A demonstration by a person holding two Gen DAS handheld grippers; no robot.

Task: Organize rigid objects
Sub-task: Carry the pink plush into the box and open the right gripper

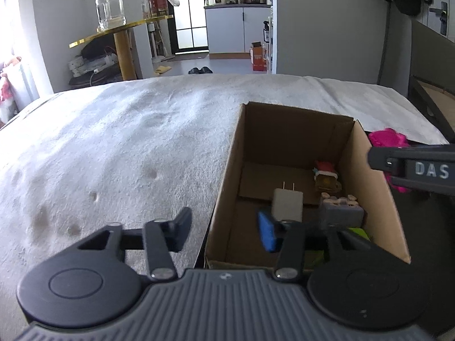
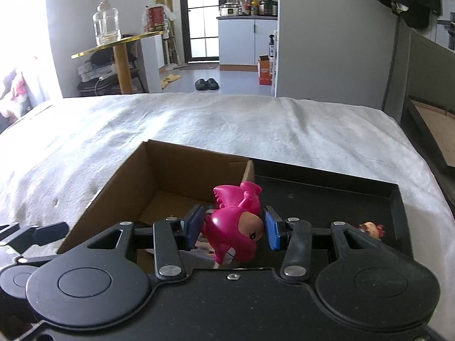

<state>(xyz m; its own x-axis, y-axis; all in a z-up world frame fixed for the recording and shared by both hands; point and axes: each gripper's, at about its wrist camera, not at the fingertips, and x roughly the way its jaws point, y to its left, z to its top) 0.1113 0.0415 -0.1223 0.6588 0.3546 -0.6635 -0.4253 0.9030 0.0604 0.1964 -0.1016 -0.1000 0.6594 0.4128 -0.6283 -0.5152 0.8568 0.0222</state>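
Right wrist view shows the right claw (image 2: pixel 234 228) clenched on a pink figurine (image 2: pixel 236 227), its blue pads pressing the toy's flanks, the figure tipped head-down toward the camera. It hangs above the near right corner of the cardboard box (image 2: pixel 133 170), over the wall that parts the box from the black tray (image 2: pixel 398 199) beside it. A small doll figure (image 2: pixel 371 228) lies in that tray, just past the claw's right arm.

Left wrist view has the left claw (image 1: pixel 226 231) released and empty, its jaws spread astride the box's near left wall. Inside lie a white charger plug (image 1: pixel 287 206), a grey block toy (image 1: pixel 341 211) and a small red-capped figure (image 1: pixel 325 176).

By my reading, the step in hand is carrying the figurine to the box. Next it wants shifting left over the open floor, lowering, then letting go.
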